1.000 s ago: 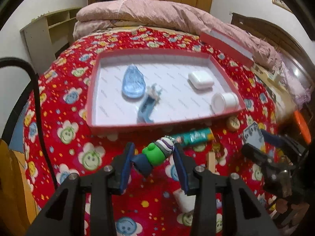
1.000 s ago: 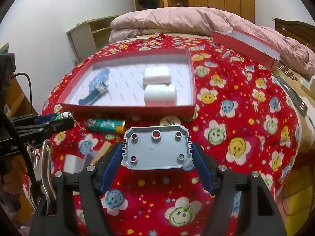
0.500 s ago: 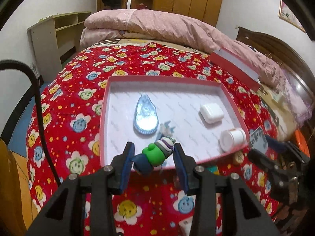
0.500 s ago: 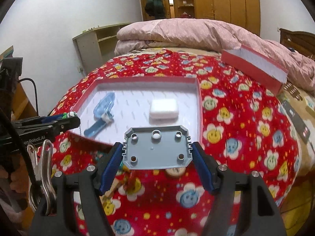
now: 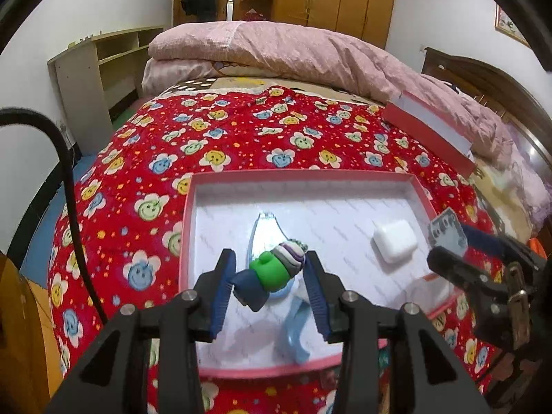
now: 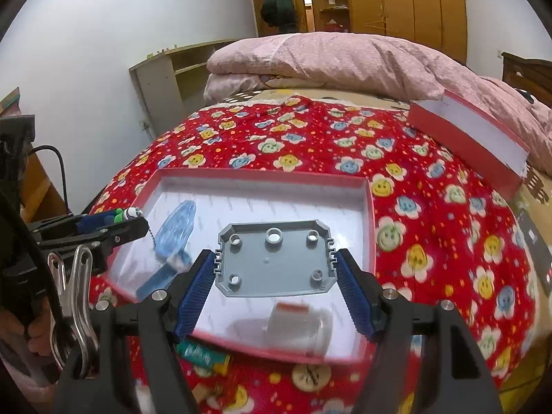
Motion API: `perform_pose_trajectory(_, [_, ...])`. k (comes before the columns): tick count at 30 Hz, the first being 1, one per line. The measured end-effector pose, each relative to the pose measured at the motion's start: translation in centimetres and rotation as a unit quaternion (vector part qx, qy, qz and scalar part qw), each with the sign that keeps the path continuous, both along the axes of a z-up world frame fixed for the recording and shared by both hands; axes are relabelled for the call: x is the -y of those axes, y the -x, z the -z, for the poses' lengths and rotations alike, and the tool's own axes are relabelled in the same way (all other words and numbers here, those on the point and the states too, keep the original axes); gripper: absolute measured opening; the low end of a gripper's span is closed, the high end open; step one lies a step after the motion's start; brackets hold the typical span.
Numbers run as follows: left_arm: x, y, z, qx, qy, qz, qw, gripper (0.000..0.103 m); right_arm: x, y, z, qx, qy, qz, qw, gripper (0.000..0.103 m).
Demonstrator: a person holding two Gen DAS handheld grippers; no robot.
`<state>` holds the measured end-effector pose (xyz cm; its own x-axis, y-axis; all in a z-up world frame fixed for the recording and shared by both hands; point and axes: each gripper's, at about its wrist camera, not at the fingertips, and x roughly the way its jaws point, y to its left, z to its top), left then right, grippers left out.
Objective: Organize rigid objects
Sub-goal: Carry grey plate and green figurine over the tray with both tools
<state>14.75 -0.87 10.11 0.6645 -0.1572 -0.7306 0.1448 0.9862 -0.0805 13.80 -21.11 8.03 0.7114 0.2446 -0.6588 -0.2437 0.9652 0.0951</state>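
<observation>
Now the left gripper point(image 5: 270, 284) pinches a toy point(image 5: 272, 272) and the right gripper point(image 6: 276, 276) pinches a plate point(image 6: 276, 262), both over the tray point(image 5: 303, 176). Letting go too high, they could bounce out.

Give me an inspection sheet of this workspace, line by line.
Surface: red flower-print bedspread.
Job's things: red tray holds blue clip, white case, white jar.
Clutter: green packet and red box lid outside the tray.
Grippers: left tongs shut on small figurine; right tongs shut on grey plate; both over the tray.
Cables: black cable at left.
Surroundings: pink duvet, shelf unit, wooden wardrobes.
</observation>
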Motion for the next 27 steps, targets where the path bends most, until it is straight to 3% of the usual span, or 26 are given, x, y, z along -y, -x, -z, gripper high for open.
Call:
perform_pose_trajectory(18, [0.2, -5.3, 3.4, -0.009, -0.016, -0.015, 0.9997, 0.043, -0.4, -6.5, 2.8, -0.021, 0.009, 0.0, 1.0, 0.071])
perform_pose_trajectory(21, [0.3, -5.5, 3.5, 0.008, -0.023, -0.022, 0.9995, 0.044, -0.3, -7.1, 3.4, -0.025, 0.011, 0.005, 1.0, 0.071])
perform_pose_trajectory(25, [0.7, -5.8, 3.7, 0.032, -0.057, -0.026, 0.9975, 0.063, -0.2, -7.8, 4.5, -0.039, 0.006, 0.013, 0.999, 0.072])
perform_pose_trajectory(27, [0.8, -6.1, 3.9, 0.029, -0.056, -0.023, 0.9978, 0.063, -0.1, -7.9, 4.5, -0.039, 0.0, 0.016, 0.999, 0.072])
